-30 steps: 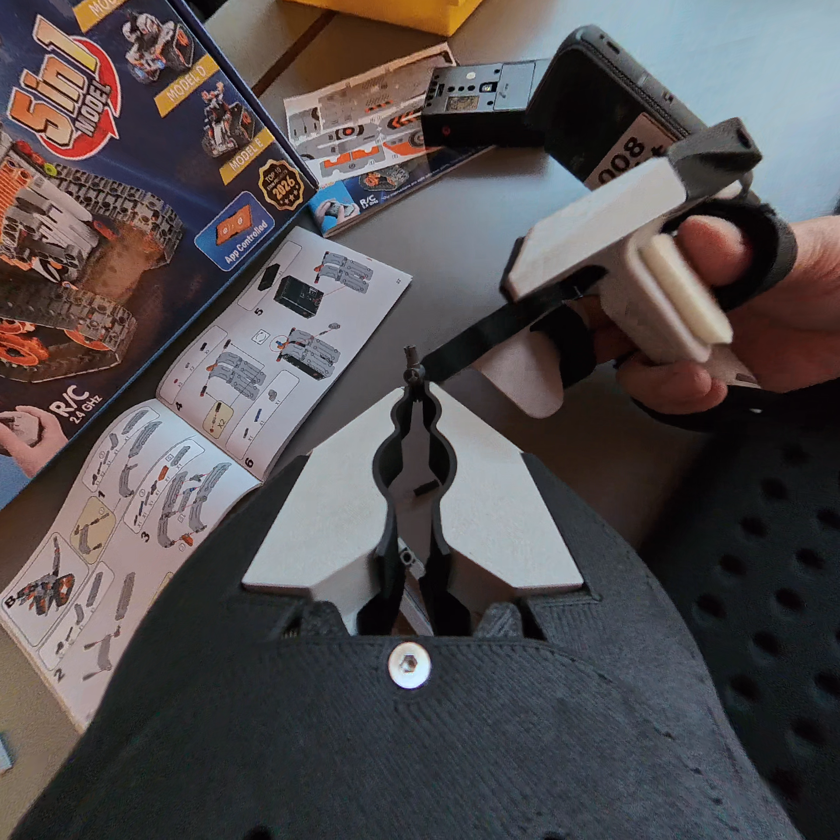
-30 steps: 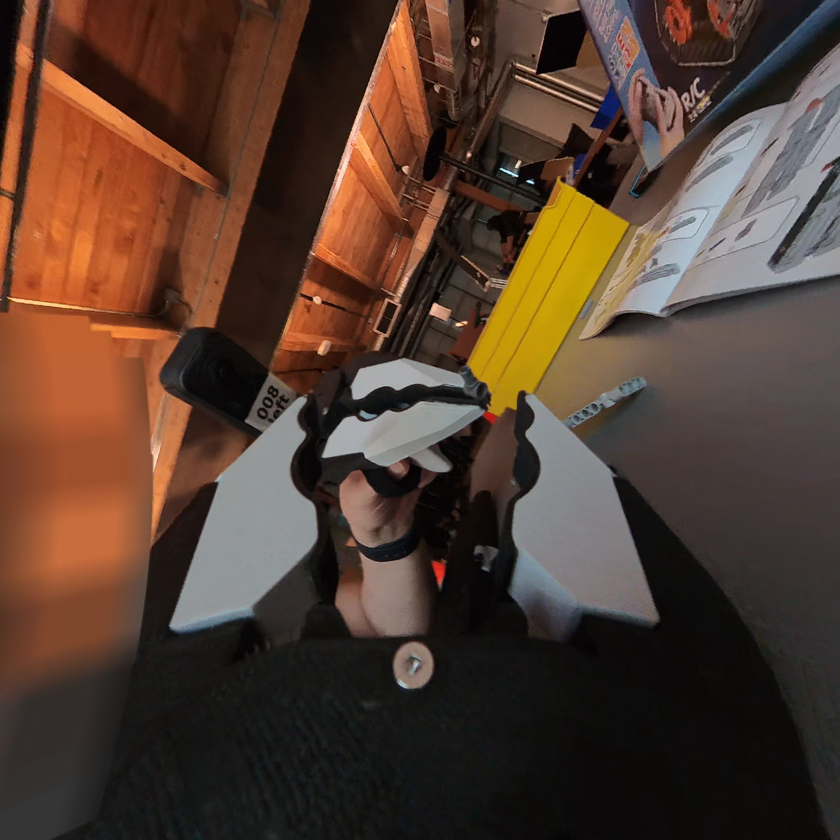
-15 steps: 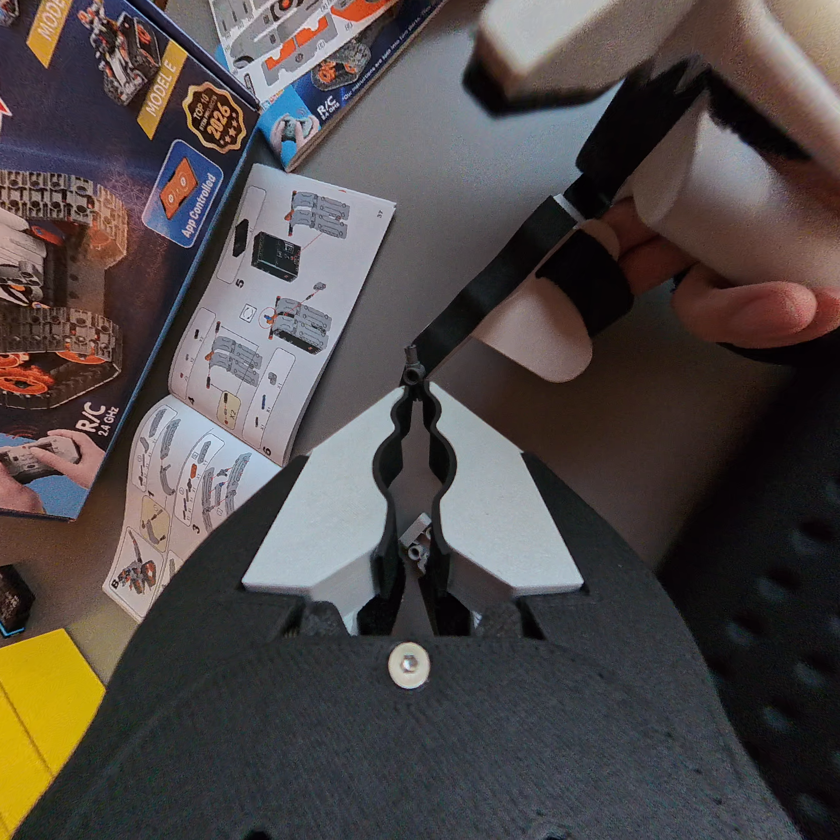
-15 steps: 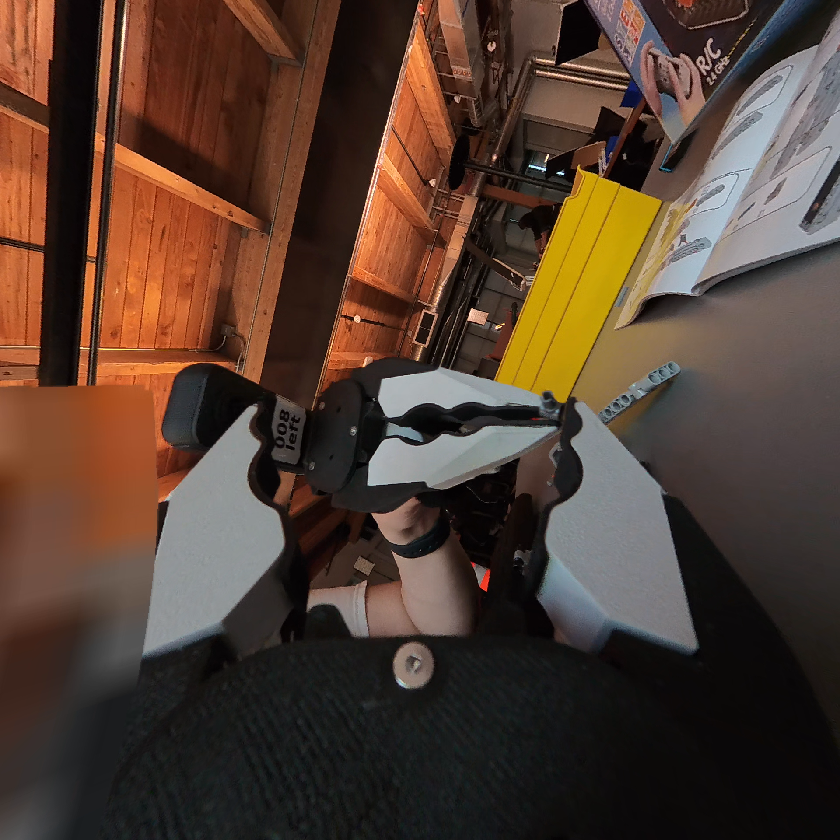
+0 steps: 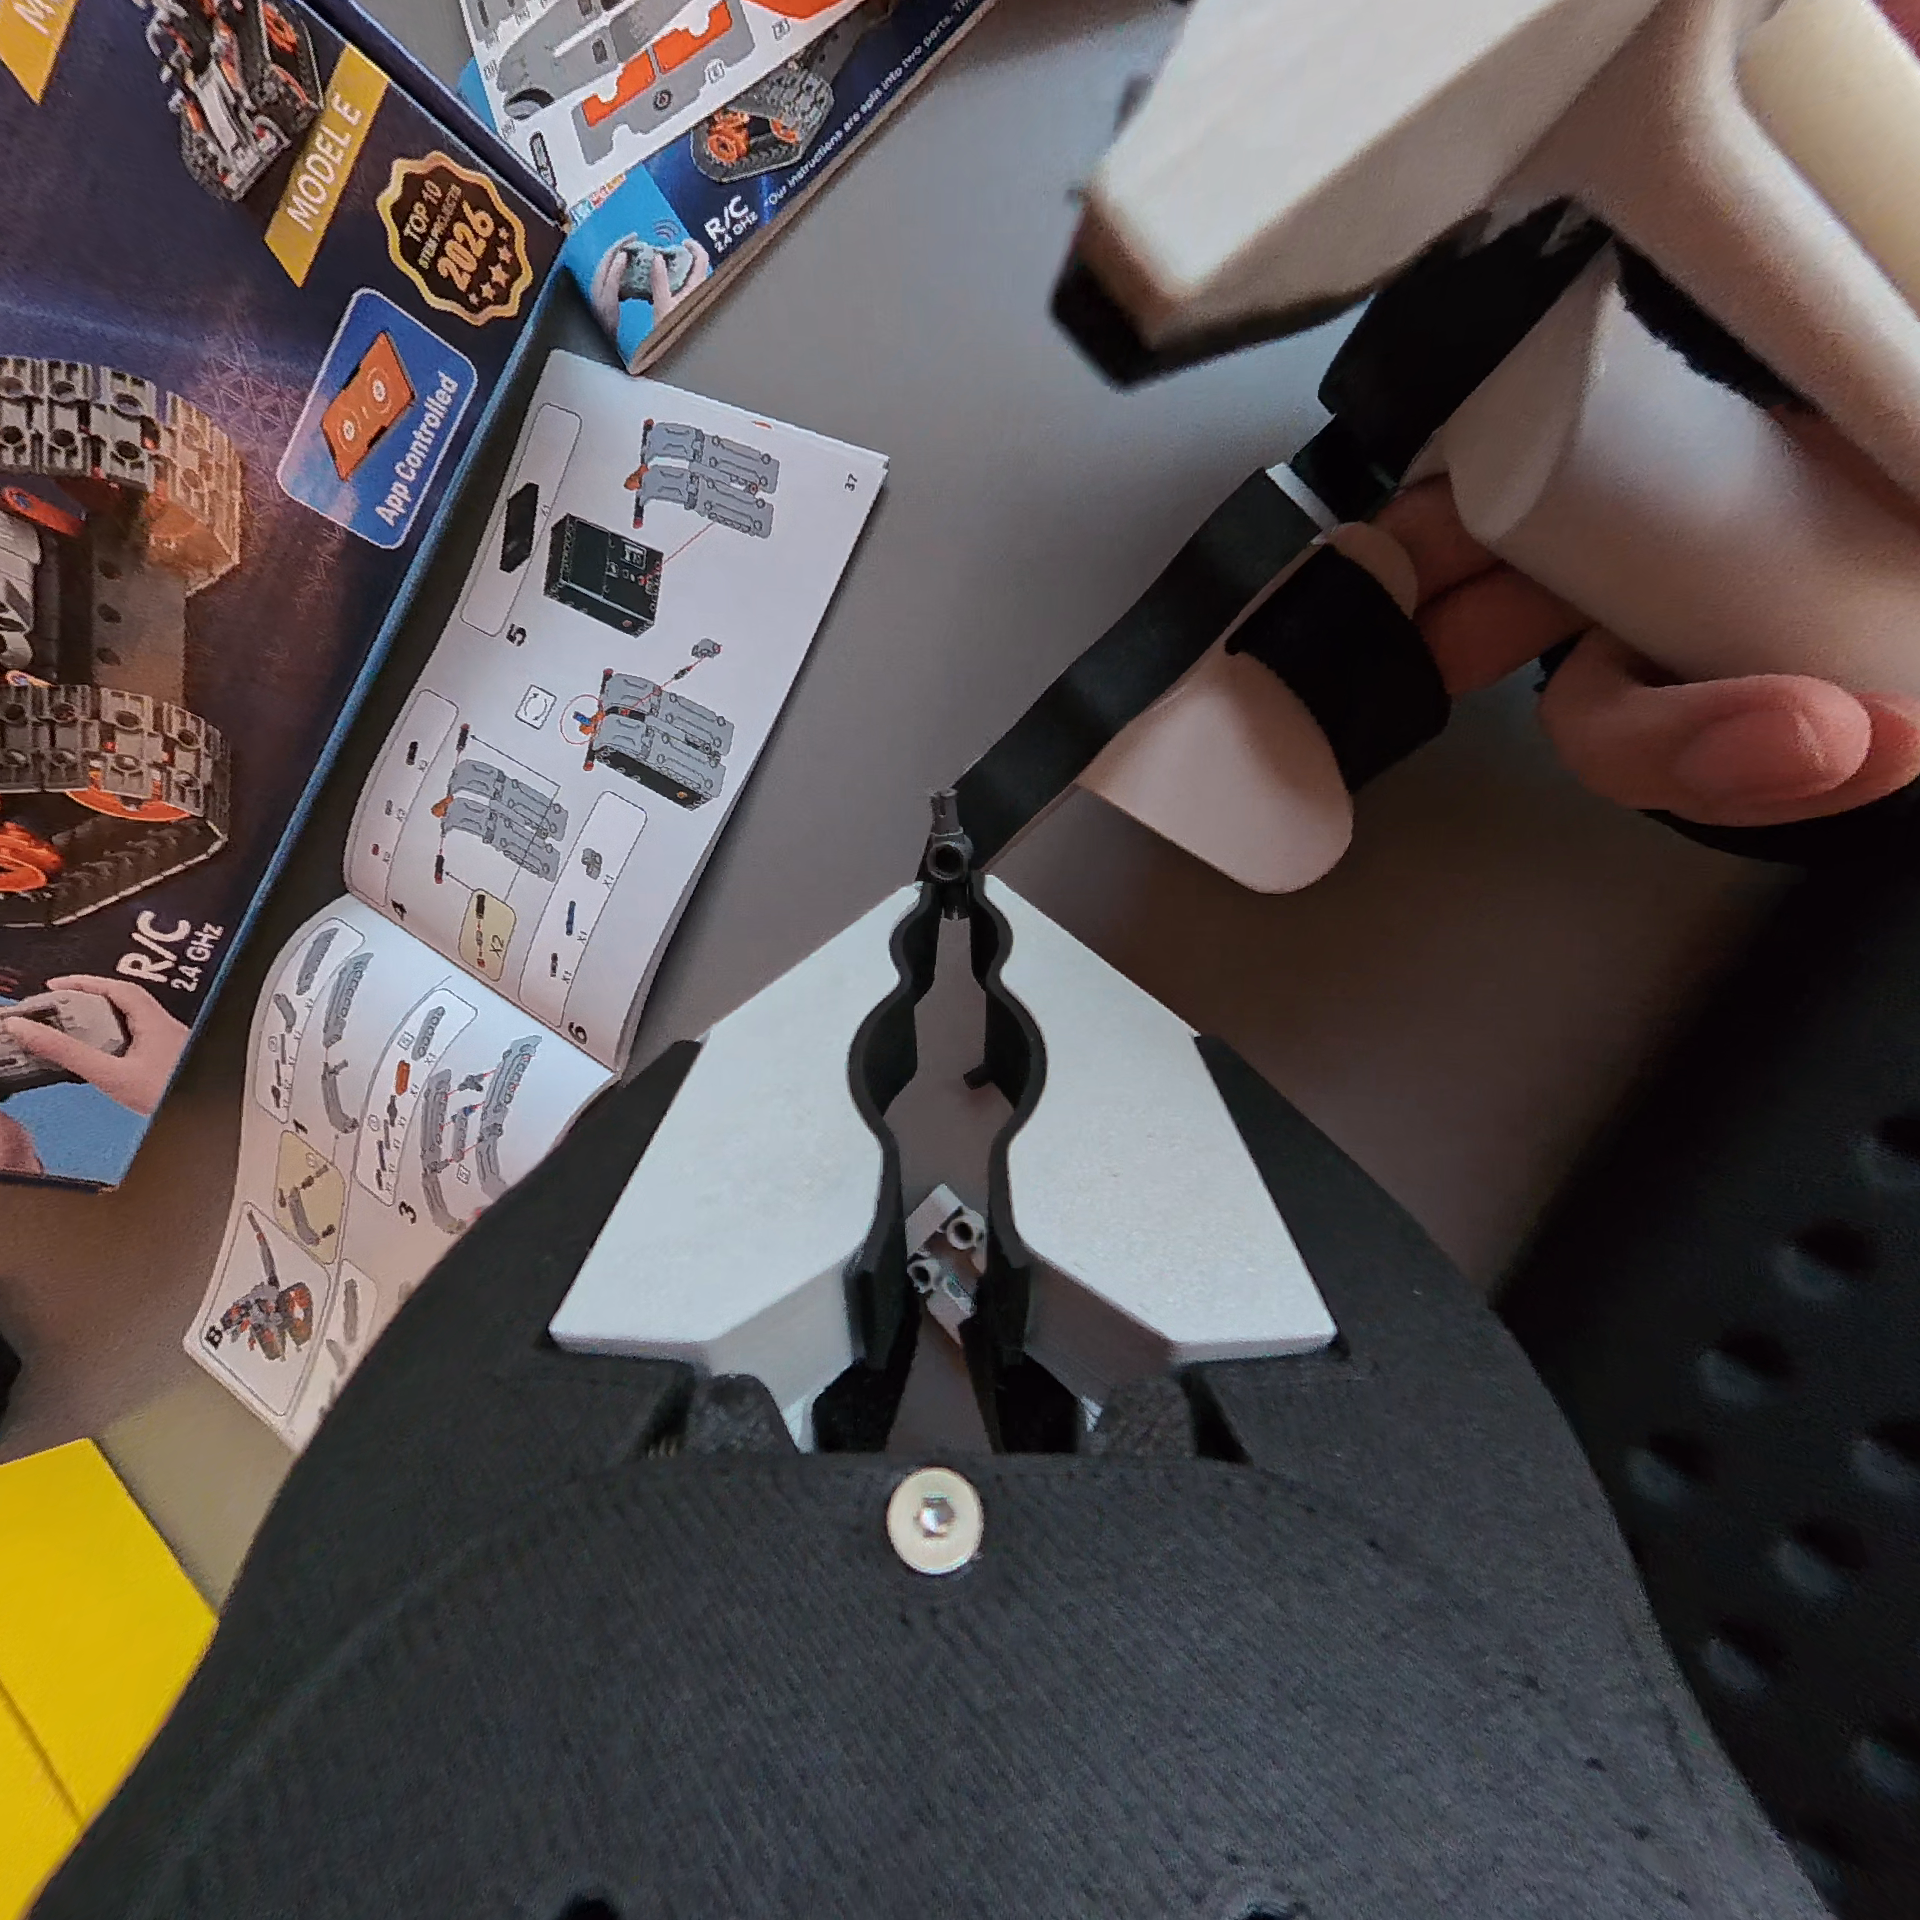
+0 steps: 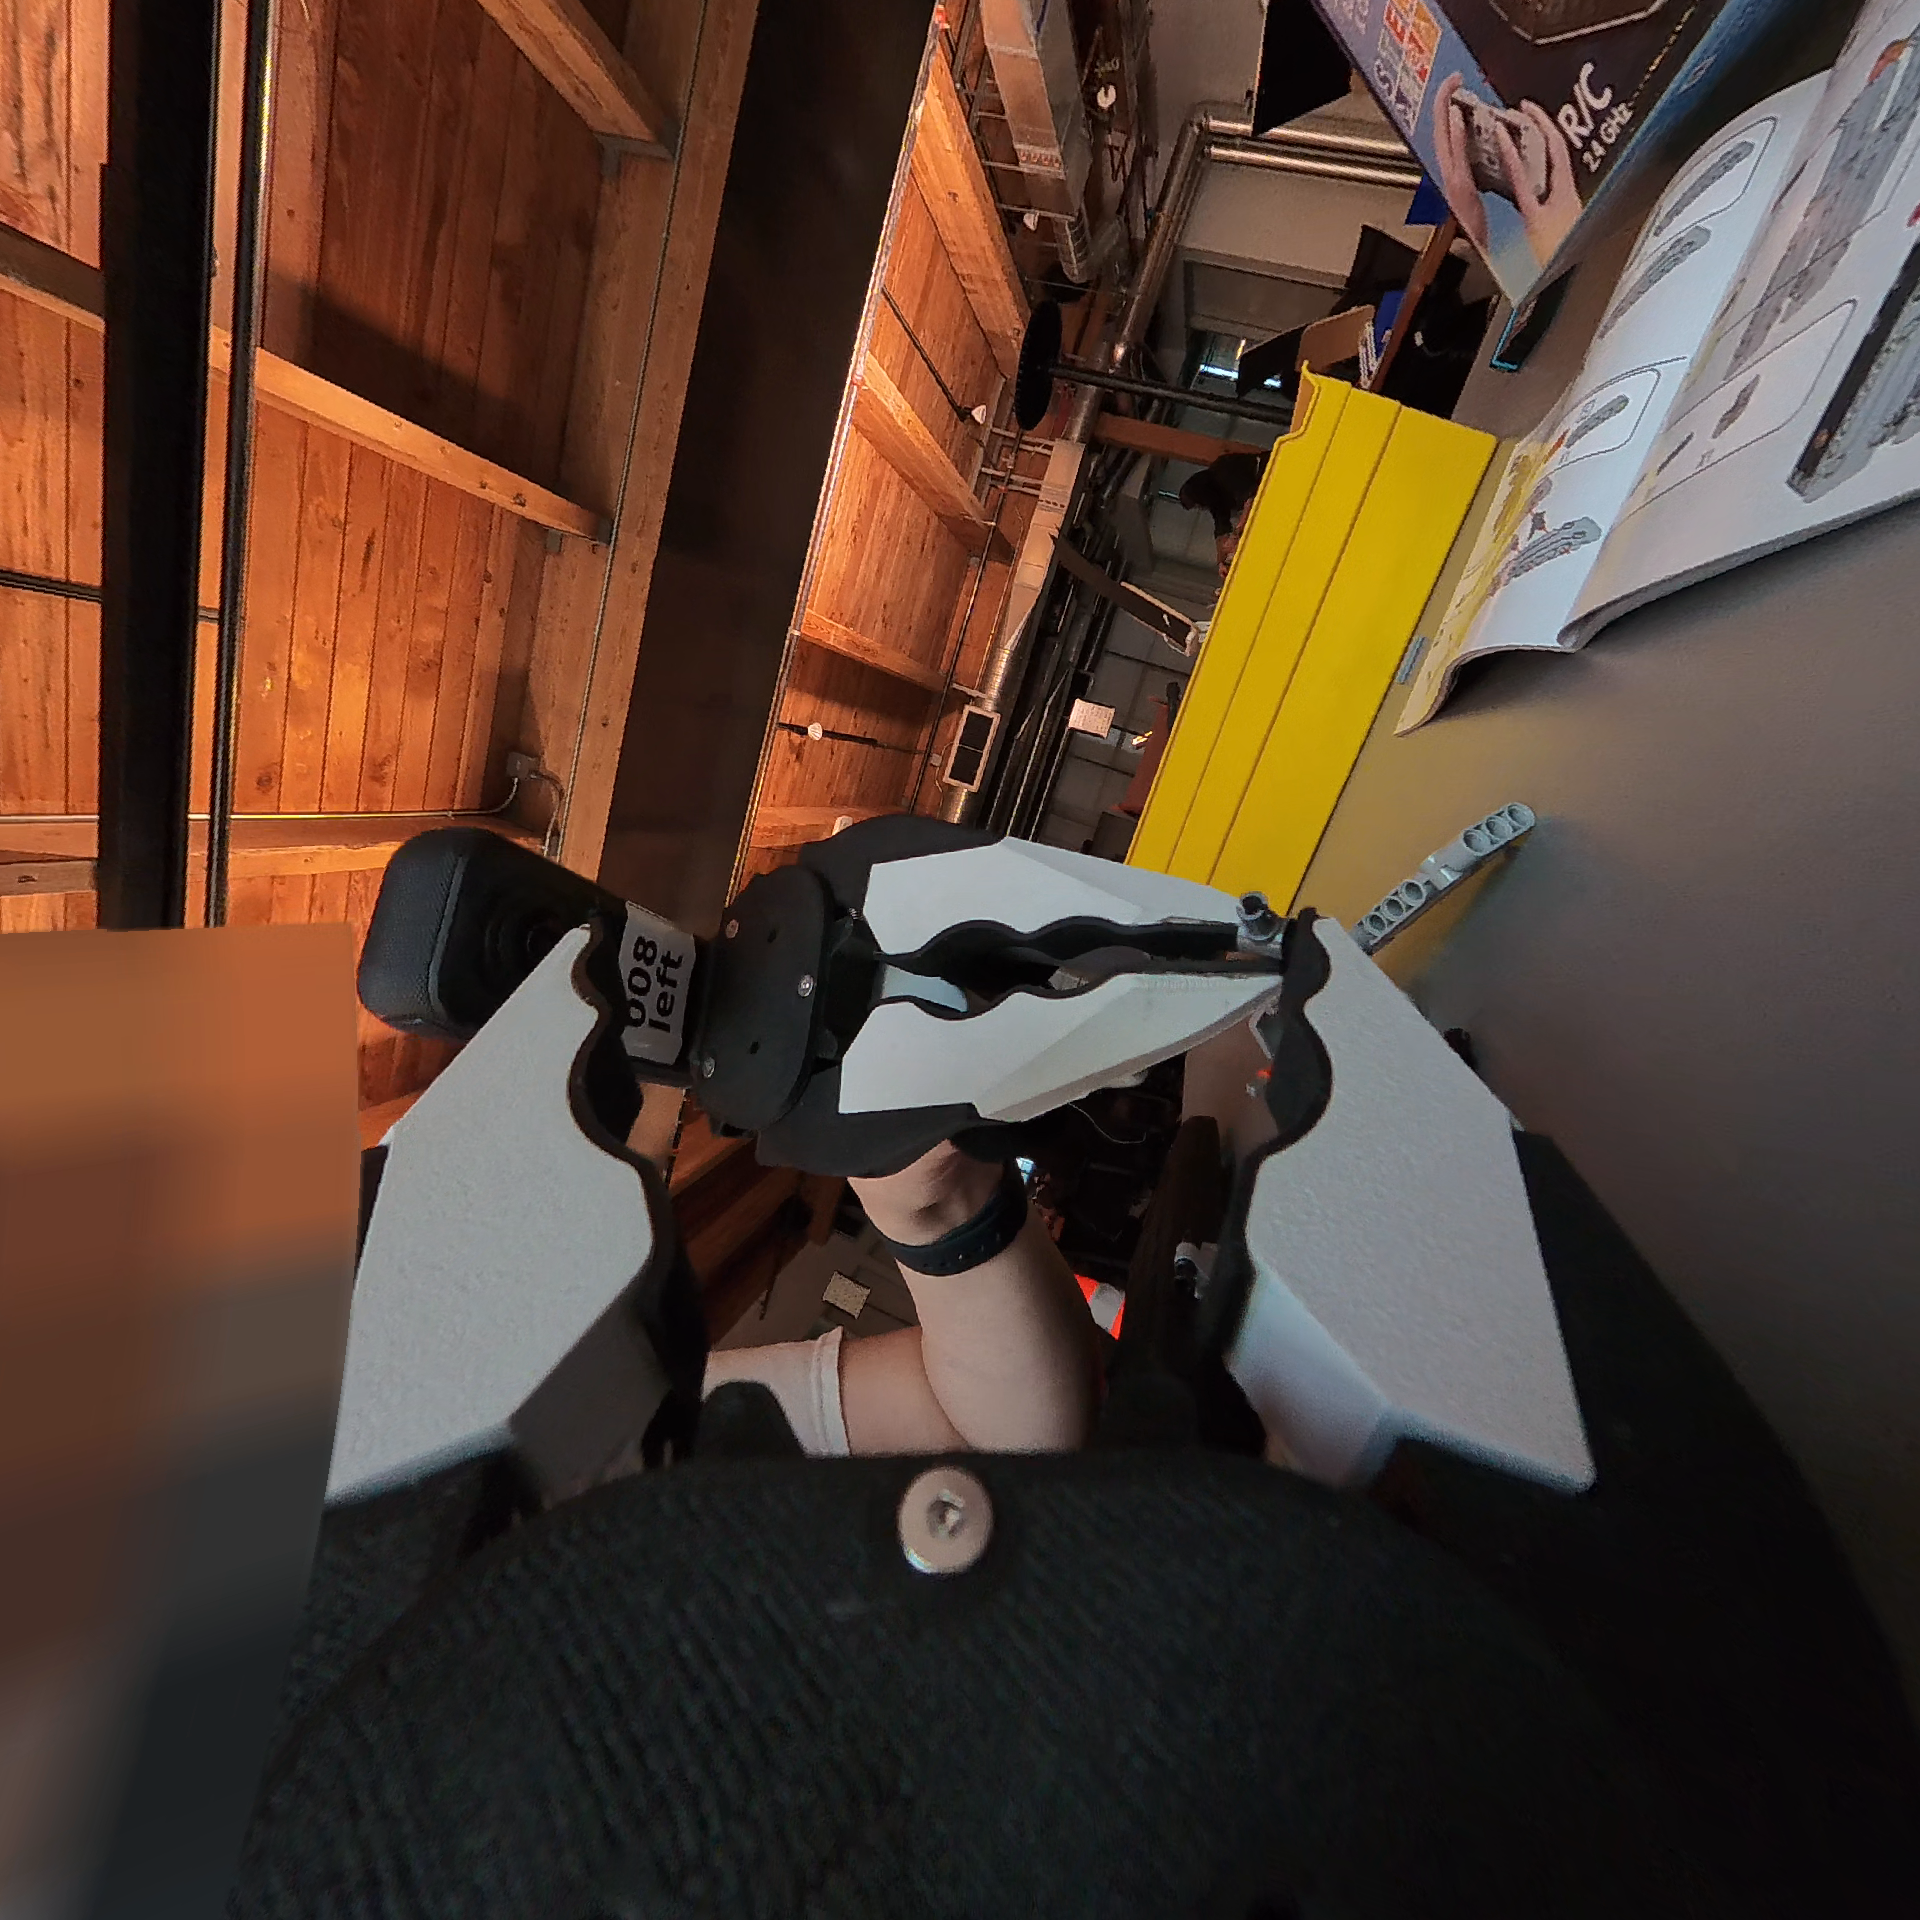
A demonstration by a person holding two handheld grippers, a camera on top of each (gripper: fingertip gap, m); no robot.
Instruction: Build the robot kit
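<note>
Left hand-held gripper point(image 5: 948, 894) clamped; right hand-held gripper point(image 6: 945, 997) spread wide.

This looks like a large workshop or industrial hall with a hobby-assembly station set up in it. Timber-plank walls point(image 6: 395, 499) braced with heavy wooden beams point(image 6: 665, 540) run deep into the room, with exposed metal ducts and pipes point(image 6: 1174, 187) overhead. A grey worktop point(image 5: 1039, 436) carries a building-brick toy kit box point(image 5: 208, 540), an open instruction booklet point(image 5: 623, 707), a second leaflet point(image 5: 707, 135), a loose grey perforated beam point(image 6: 1444, 883) and a yellow plastic bin point(image 6: 1320, 623).
</note>
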